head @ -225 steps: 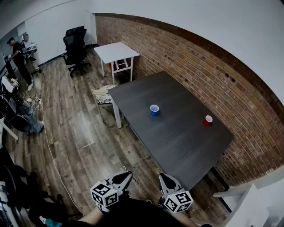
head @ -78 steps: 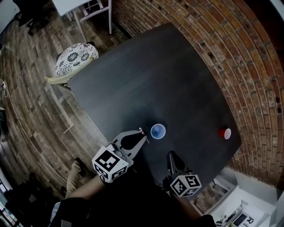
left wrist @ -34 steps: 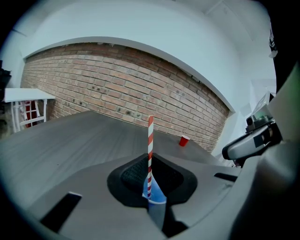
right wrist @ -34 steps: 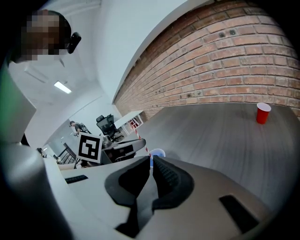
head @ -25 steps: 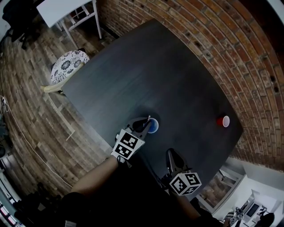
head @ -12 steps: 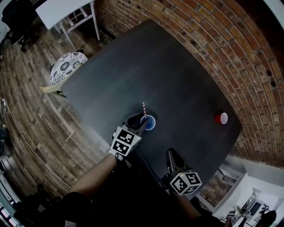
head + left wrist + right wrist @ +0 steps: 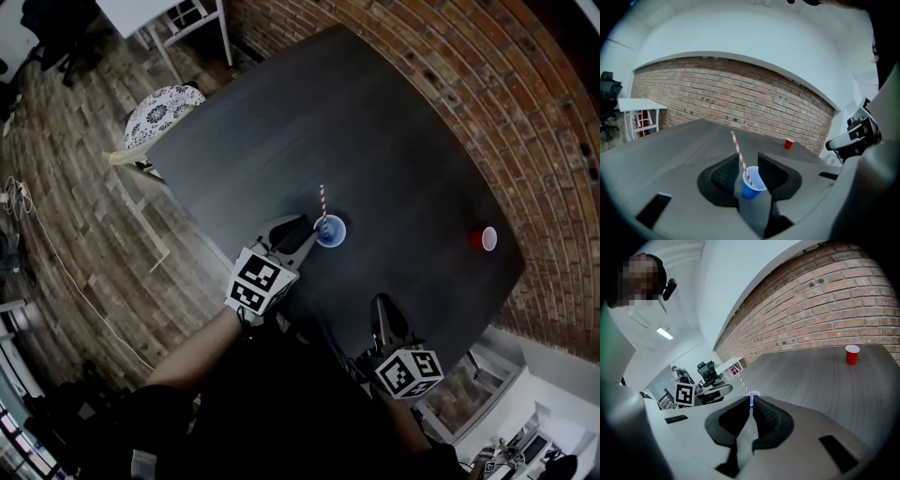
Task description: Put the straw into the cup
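Where the person's left forearm (image 7: 192,361) reaches out over the near edge of the counter (image 7: 375,131), the left gripper (image 7: 307,231) hangs low above the dark top with its jaws spread apart and gripping nothing. In the left gripper view a blue cup (image 7: 751,186) shows in the gap between those jaws. Whether either pad touches its wall cannot be told. From the head view the cup stands upright on the counter just beyond the left gripper's tips. The straw (image 7: 737,149), striped red and white, is in the blue cup: its lower end sits inside and its upper length leans out over the rim, free of both jaws.

To the right and nearer the person, the right gripper (image 7: 382,307) is held over the counter's near edge, well apart from the blue cup. Its jaws are drawn together with nothing between them. Its own view looks past them to the blue cup and the leaning straw farther along the counter.

Farther right on the counter, near the far edge and well apart from the blue cup, a red cup (image 7: 483,238) stands upright. A brick wall (image 7: 506,103) runs along that side of the counter.

Beyond the counter's far left corner, a seat with a round patterned cushion (image 7: 164,103) stands on the wooden floor (image 7: 75,206), with a white table (image 7: 150,11) past it. In the right gripper view a person (image 7: 676,373) stands far back in the room.
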